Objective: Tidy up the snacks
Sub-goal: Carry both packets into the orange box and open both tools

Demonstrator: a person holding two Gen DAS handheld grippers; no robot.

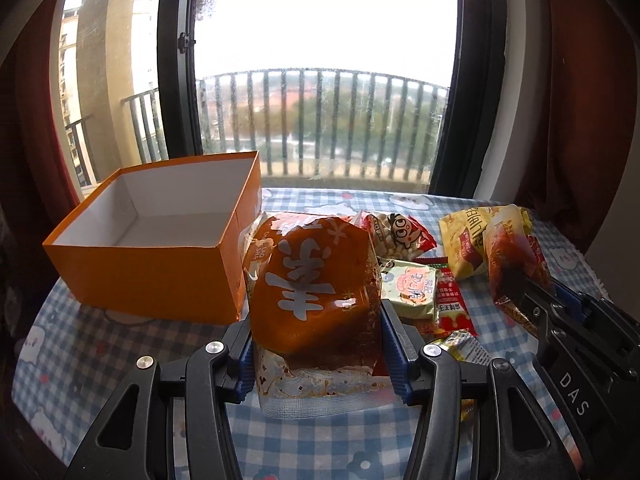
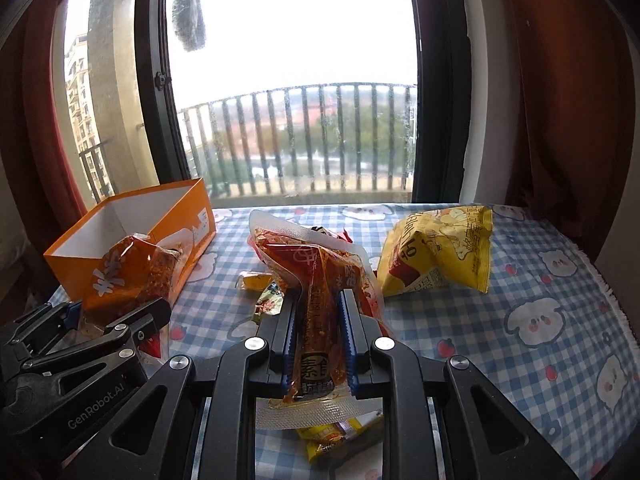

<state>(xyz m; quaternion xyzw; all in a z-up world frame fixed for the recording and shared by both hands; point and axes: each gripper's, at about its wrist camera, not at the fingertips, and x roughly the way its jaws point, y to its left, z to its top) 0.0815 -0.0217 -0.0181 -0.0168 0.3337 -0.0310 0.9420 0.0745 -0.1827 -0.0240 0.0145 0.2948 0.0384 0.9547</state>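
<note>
- Fingers of the left gripper [image 1: 320, 344] are clamped on either side of a big orange snack packet [image 1: 316, 280] with white characters, lifted just off the surface [image 1: 120, 344]
- Fingers of the right gripper [image 2: 318, 340] are squeezed tight on a slimmer red-orange packet [image 2: 316, 280], its clear sealed end hanging below them
- Landmark is the open orange box [image 1: 152, 256], white inside, with nothing visible in it; it sits at the window end of the checked cloth
- Big orange packet hangs just beside the box's right wall, at about rim height
- Slimmer packet is held further right of the box, well apart from it
- Yellow crisp bag [image 2: 440, 252] stands crumpled on the cloth, farther from the box than both held packets
- Between the box and that bag lie small loose snacks: a red cartoon-face packet [image 1: 400, 236], a pale green one [image 1: 408, 288] and a red sachet [image 1: 452, 304]
</note>
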